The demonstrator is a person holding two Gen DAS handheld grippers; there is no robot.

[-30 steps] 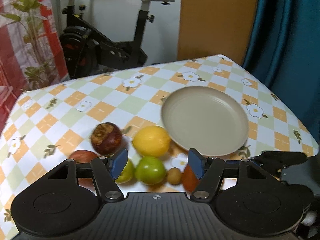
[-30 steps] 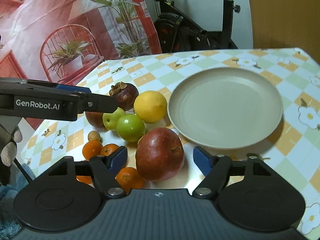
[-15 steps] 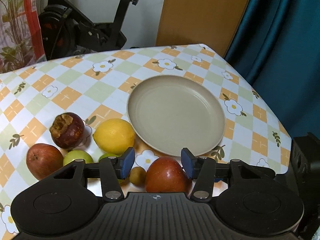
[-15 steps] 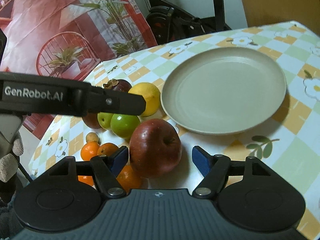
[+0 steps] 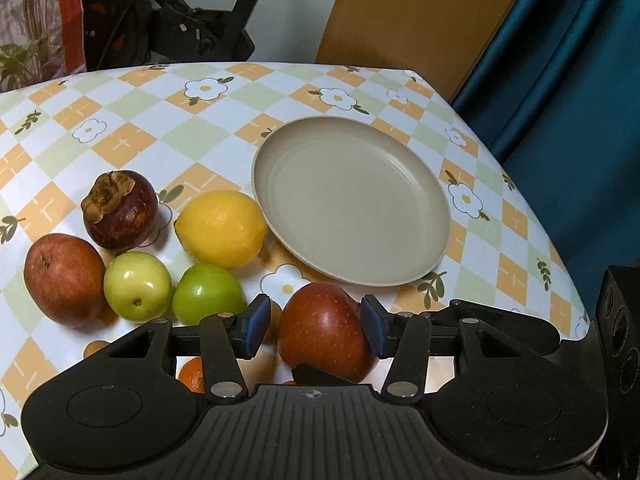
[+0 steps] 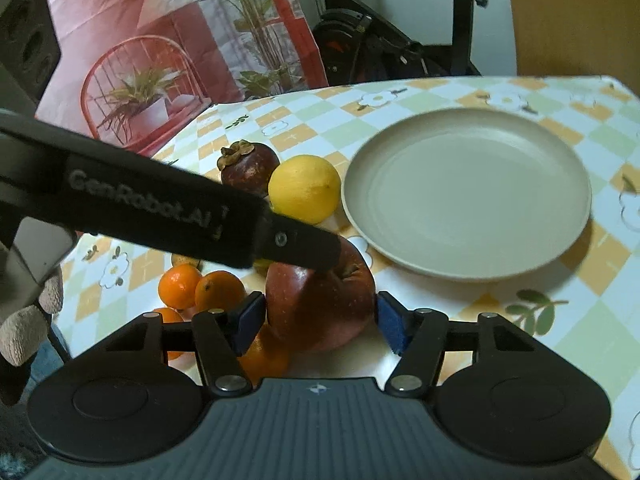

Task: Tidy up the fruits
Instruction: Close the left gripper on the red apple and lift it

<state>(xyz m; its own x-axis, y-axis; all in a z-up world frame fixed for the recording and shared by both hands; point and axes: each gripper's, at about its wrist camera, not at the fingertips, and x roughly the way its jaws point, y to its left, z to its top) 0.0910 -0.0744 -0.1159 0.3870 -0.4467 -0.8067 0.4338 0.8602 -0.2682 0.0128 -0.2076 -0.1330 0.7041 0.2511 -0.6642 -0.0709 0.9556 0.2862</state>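
Left gripper (image 5: 311,330) has its blue pads either side of a big red apple (image 5: 324,332); right-hand pad touches the skin, left-hand pad sits just clear, so not a full grip, jaws partly open. Right gripper (image 6: 320,322) brackets the same apple (image 6: 320,304) from the other side & its jaws are closing, pads close to or just meeting the fruit. In the right wrist view the left gripper's black finger crosses over the apple top.

Just left of the left gripper: dark green fruit (image 5: 208,294), paler green fruit (image 5: 138,286), a 2nd red apple (image 5: 64,276). Beyond those, a lemon (image 5: 221,228) & a mangosteen (image 5: 120,210). Small oranges (image 6: 200,288) lie left of the right gripper, near the table edge.

Ahead & slightly right of both grippers: a beige plate (image 5: 420,272), nothing on it.

Surface: table w/ glossy cloth (image 5: 132,120), orange/green/white checks w/ white flowers. Past its far edge: exercise bike (image 5: 180,28), wooden panel (image 5: 416,12), teal curtain (image 5: 560,100). Right wrist view also shows a red printed backdrop w/ plants (image 6: 180,40).
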